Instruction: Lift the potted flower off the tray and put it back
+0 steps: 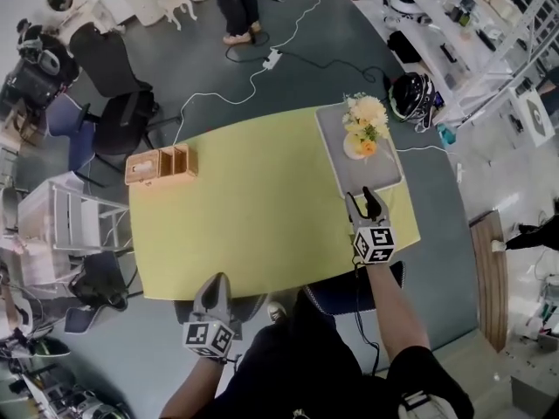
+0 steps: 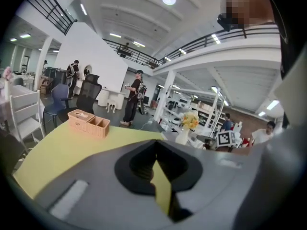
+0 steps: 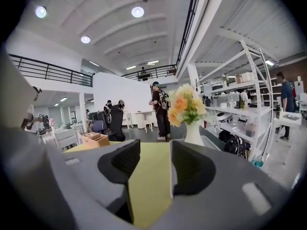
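Fingers [image 3: 122, 162] of the right gripper [image 1: 367, 199] stand moderately apart w/ only bare table showing between them, so nothing is held. Left gripper [image 1: 217, 288] fingers [image 2: 139, 164] are all but together, just a thin sliver of tabletop visible in the gap, also empty.

Potted flower [image 1: 362, 133], a white vase w/ yellow and orange blooms, sits upright on the grey tray [image 1: 371, 175] at the far right of the yellow-green table [image 1: 253, 216], toward the tray's far half. So not lifted yet.

Right gripper hovers at the tray's near edge, pointing along it at the vase; in the right gripper view the vase is ahead and slightly right of the gap. Prob. lined up for a reach, jaws pre-set roughly to vase width so they can slide round the body w/o knocking it.

Left gripper hangs back at the table's near edge, well apart from the tray. Looks parked out of the way, since a one-hand lift seems enough. Wicker organiser box [image 1: 160, 166] is far left, not in the path.

Next needs a small shift right to centre the vase, gripping low, below the blooms, to keep it from tipping.
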The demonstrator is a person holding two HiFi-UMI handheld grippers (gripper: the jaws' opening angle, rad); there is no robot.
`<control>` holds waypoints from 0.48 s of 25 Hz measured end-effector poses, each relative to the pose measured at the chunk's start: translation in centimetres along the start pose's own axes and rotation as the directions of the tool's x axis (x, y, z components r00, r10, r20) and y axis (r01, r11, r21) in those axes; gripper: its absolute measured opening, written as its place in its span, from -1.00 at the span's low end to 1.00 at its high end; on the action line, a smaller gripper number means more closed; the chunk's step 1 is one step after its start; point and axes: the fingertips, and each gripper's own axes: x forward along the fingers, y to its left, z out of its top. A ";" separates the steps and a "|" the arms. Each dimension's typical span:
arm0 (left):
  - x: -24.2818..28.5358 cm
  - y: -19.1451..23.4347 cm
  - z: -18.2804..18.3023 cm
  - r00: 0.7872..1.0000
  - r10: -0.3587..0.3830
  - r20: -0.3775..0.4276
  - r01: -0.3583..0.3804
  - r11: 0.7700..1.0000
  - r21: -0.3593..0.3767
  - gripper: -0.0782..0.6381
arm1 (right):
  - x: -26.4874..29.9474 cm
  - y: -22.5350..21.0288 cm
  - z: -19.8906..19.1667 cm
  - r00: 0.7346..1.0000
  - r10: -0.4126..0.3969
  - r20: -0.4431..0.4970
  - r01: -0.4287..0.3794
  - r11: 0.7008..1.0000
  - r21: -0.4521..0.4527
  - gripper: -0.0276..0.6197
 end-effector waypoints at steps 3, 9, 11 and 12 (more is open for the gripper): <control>-1.7 0.0 1.3 0.999 -0.031 0.020 0.030 0.999 0.010 -0.76 | -2.8 4.0 4.0 0.998 0.031 0.053 -0.030 1.000 -0.005 -0.36; -5.7 -0.6 3.9 0.991 -0.102 0.092 0.096 0.994 0.059 -0.76 | -8.5 11.7 10.3 0.989 0.085 0.125 -0.084 0.996 -0.016 -0.51; -7.4 -0.7 4.5 0.986 -0.122 0.112 0.115 0.991 0.070 -0.76 | -10.7 14.3 11.6 0.986 0.100 0.137 -0.099 0.995 -0.017 -0.54; -8.2 -0.7 4.7 0.984 -0.132 0.119 0.124 0.990 0.073 -0.76 | -11.8 15.6 12.1 0.984 0.104 0.143 -0.102 0.995 -0.020 -0.56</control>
